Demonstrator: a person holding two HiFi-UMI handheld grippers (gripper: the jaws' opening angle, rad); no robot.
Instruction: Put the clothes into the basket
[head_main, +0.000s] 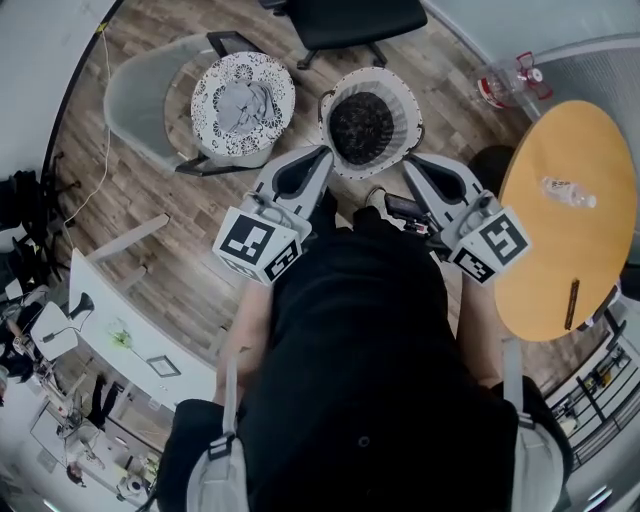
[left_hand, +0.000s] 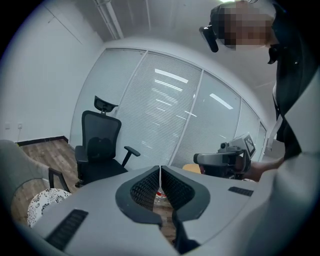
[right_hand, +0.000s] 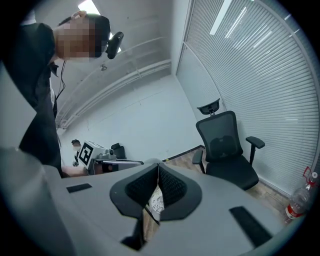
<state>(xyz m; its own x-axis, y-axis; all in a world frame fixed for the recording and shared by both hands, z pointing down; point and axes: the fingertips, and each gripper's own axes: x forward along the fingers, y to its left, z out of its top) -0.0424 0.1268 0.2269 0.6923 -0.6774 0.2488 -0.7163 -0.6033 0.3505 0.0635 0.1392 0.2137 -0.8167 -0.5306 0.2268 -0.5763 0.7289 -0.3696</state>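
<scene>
In the head view, a white basket (head_main: 398, 100) holding dark clothes (head_main: 362, 126) stands on the wooden floor just ahead of both grippers. A white lace-patterned basket (head_main: 210, 110) with a grey garment (head_main: 245, 103) in it rests on a grey armchair (head_main: 135, 95). My left gripper (head_main: 326, 152) reaches the near left rim of the dark-clothes basket, shut and empty (left_hand: 160, 168). On the basket's right side is my right gripper (head_main: 408, 160), its jaws meeting at the tips with nothing held (right_hand: 158, 164). Each gripper view shows the other gripper held level at the side.
A black office chair (head_main: 350, 20) stands beyond the baskets. At the right is a round wooden table (head_main: 545, 270) with a water bottle (head_main: 568, 192) on it. A red-capped bottle (head_main: 520, 78) stands near the glass wall. At the lower left is a white desk (head_main: 130, 330).
</scene>
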